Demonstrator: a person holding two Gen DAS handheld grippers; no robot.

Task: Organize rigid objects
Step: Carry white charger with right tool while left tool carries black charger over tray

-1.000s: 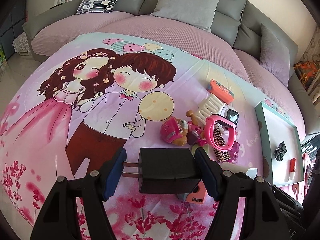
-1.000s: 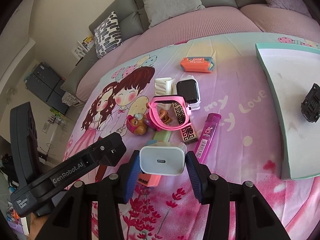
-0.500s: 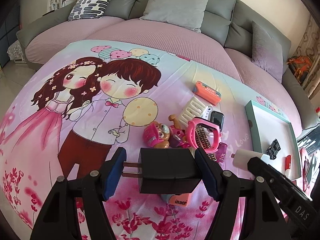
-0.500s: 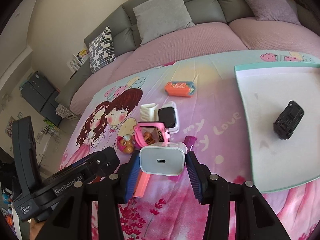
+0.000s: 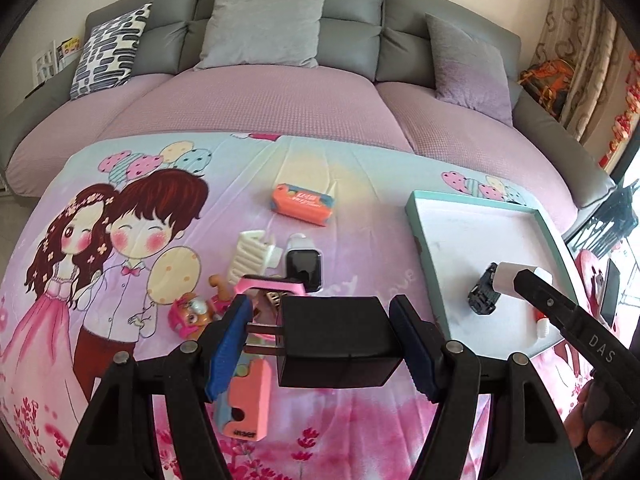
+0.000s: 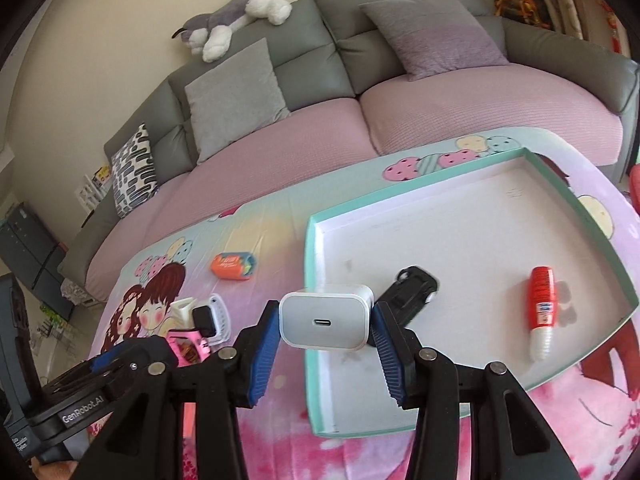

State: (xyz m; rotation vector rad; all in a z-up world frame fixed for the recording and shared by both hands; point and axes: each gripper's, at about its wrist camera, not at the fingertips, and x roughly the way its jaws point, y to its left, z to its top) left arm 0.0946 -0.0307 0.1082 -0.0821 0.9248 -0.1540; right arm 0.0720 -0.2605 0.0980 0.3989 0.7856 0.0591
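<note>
My left gripper [image 5: 320,344] is shut on a black charger [image 5: 336,340], prongs pointing left, held above the cartoon blanket. My right gripper [image 6: 324,324] is shut on a white charger [image 6: 324,322] and holds it over the near left part of the teal-rimmed tray [image 6: 316,248]. In the left wrist view the white charger [image 5: 512,276] shows above the tray [image 5: 420,236]. A black toy car [image 6: 416,284] and a red tube [image 6: 540,300] lie in the tray.
On the blanket lie an orange box [image 5: 302,204], a white comb-like piece [image 5: 248,256], a smartwatch [image 5: 304,264], a pink watch band [image 5: 272,286], a toy pup [image 5: 188,316] and a pink eraser-like block [image 5: 244,404]. A grey sofa [image 5: 280,32] stands behind.
Both grippers moved right, towards the tray. The right gripper now holds the white charger over the tray instead of over the blanket clutter. Both grips are unchanged.
</note>
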